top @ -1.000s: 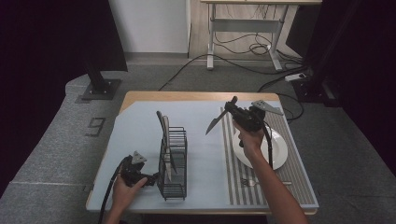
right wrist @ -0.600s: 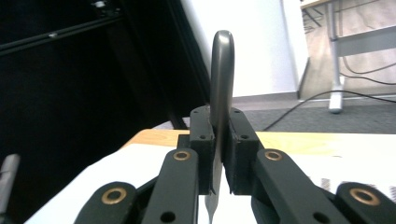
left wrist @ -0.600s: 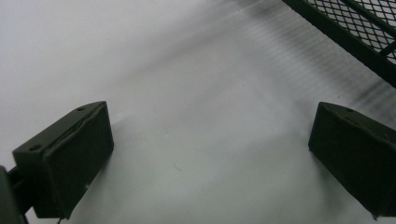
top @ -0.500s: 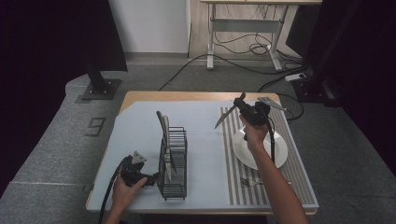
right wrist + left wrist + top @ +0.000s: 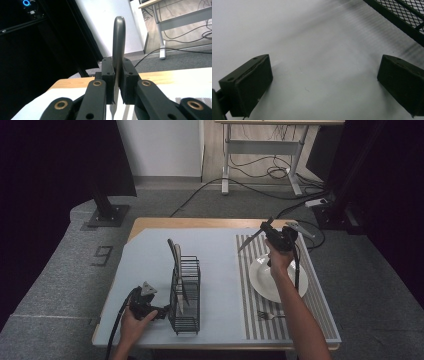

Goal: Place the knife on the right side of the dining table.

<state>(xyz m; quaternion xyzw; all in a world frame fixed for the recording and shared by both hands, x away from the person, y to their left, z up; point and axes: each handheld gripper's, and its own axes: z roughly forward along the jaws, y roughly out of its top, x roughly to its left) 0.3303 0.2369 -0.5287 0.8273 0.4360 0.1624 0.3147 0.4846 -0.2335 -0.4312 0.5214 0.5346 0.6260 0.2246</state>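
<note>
Left claw (image 5: 162,312) rests low at the near left part of the table (image 5: 150,250), held in the person's left hand (image 5: 132,322), just beside the black wire rack (image 5: 185,292). Its jaws stand wide apart and grip nothing; in the left gripper view they frame bare pale table surface, with the rack's mesh base (image 5: 402,15) at the upper right corner.

Wire rack stands upright near the table's middle-left, with flat utensils standing in it.

Fork (image 5: 270,315) lies on the striped mat (image 5: 320,310) at the near right, just in front of the white plate (image 5: 290,292).

Right claw (image 5: 269,231) is raised above the far side of the plate, held by the right hand (image 5: 277,260). Its jaws are clamped narrowly on a knife (image 5: 248,241), which slants down to the left over the mat's far edge. In the right gripper view the knife (image 5: 118,52) stands edge-on between the pads, rounded end uppermost.

Beyond the table: grey floor, cables, a desk frame.
</note>
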